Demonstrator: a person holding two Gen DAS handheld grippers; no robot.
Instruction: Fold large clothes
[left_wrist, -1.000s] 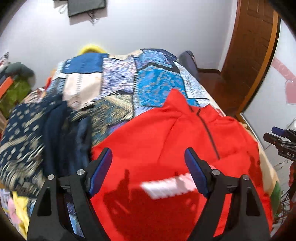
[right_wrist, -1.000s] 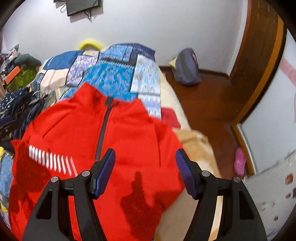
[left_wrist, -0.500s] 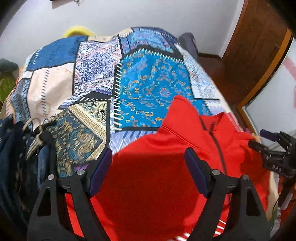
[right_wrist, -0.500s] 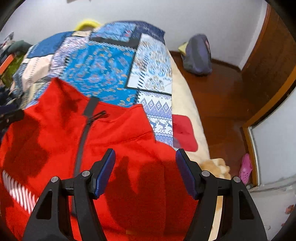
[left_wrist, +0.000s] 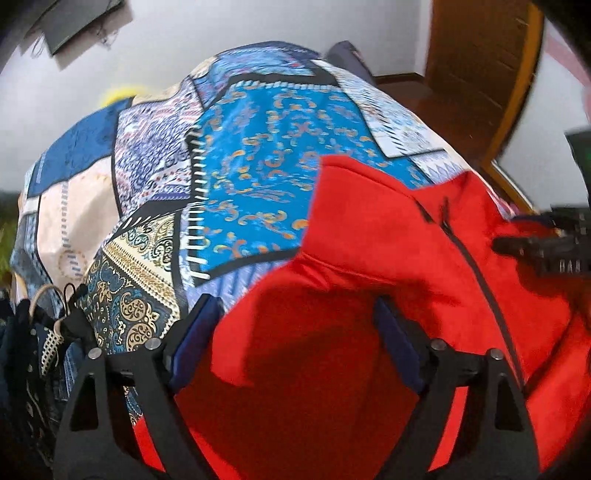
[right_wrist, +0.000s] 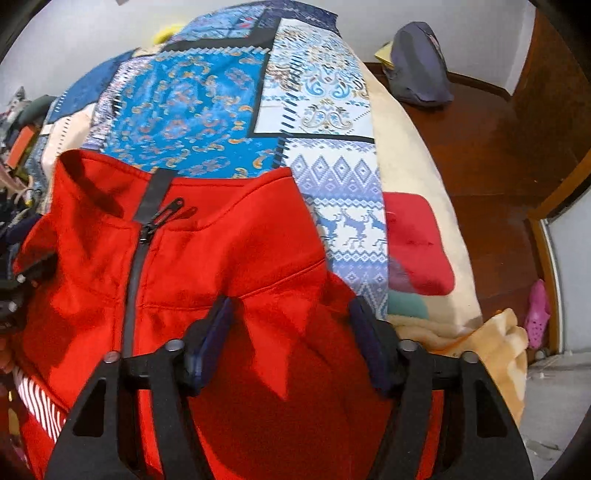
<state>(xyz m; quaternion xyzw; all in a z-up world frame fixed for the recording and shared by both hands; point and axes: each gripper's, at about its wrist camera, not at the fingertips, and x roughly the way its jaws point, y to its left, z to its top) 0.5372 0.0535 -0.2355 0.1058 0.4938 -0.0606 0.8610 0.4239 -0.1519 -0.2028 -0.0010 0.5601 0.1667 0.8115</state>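
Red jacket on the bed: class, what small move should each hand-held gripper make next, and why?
Probably close both on the shoulders. The red jacket lies collar-up on the patchwork bedspread; the left hand-held gripper stands open over one shoulder, while the right hand-held gripper has just been closing, fabric between its jaws.

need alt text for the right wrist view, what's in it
A red zip-up jacket lies on a blue patchwork bedspread, with the right gripper over its shoulder, jaws just closing but still apart. A grey bag sits on the wooden floor beyond.
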